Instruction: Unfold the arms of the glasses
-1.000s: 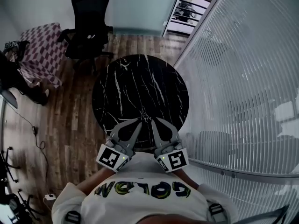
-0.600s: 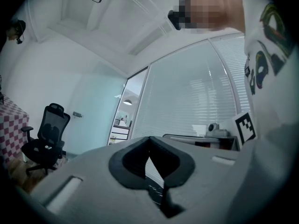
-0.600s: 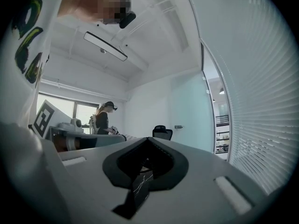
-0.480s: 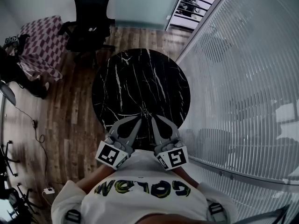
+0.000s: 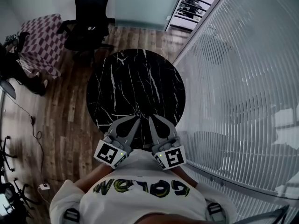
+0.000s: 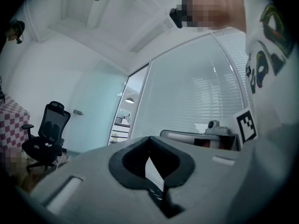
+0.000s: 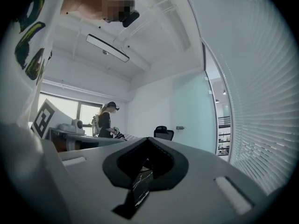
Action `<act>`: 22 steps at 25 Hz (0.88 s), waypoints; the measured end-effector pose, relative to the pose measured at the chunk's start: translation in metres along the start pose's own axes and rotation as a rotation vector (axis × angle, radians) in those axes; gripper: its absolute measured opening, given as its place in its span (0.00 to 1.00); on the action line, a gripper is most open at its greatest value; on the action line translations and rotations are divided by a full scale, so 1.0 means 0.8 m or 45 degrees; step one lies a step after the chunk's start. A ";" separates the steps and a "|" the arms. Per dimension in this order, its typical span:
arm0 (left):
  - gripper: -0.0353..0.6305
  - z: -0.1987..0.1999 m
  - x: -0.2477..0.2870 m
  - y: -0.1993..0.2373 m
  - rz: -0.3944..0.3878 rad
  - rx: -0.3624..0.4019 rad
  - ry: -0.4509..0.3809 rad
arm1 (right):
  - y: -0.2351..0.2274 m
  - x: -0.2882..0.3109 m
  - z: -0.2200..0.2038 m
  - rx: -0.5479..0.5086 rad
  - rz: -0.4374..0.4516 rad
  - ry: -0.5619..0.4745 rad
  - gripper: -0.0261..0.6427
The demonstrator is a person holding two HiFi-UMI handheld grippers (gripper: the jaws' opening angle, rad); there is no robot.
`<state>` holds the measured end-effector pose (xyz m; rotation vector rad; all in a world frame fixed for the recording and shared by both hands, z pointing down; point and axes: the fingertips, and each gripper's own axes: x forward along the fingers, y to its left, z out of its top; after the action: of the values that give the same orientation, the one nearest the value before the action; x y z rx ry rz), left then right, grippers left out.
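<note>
- While both tongs are held low in the frame, close against the person's white shirt, no work on the glasses is seen to be under way.
- The left tongs (image 5: 136, 120) are clenched, tips together, with nothing gripped. Only a sliver of the room is seen through their slit in the left gripper view.
- The right tongs (image 5: 150, 119) are likewise closed on nothing, and a strip of veined stone is glimpsed through their gap.
- Both are pointed up the frame over the near rim of the round black marble desk (image 5: 135, 73), their tips near each other but apart.
- The glasses cannot be found in any view, and none are made out on the part of the desk that shows.
- The task is judged to be at its very start, an approach at most.
- For the next move the glasses must first be located and the tongs released. One pair would be needed to steady the frame while an arm is swung out gently at its hinge by the other.
</note>
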<state>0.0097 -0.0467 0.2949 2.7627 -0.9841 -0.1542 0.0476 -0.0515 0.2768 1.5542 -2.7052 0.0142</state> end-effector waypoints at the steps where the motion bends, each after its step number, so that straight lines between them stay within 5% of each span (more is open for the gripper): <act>1: 0.06 -0.001 0.003 -0.002 0.004 -0.004 0.004 | -0.003 -0.002 0.001 0.001 0.003 0.002 0.04; 22: 0.06 -0.098 0.025 0.016 0.108 -0.043 0.255 | -0.039 -0.006 -0.080 0.061 0.079 0.176 0.04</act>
<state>0.0305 -0.0566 0.3738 2.6376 -1.0318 0.1156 0.0776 -0.0620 0.3408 1.4222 -2.6629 0.1824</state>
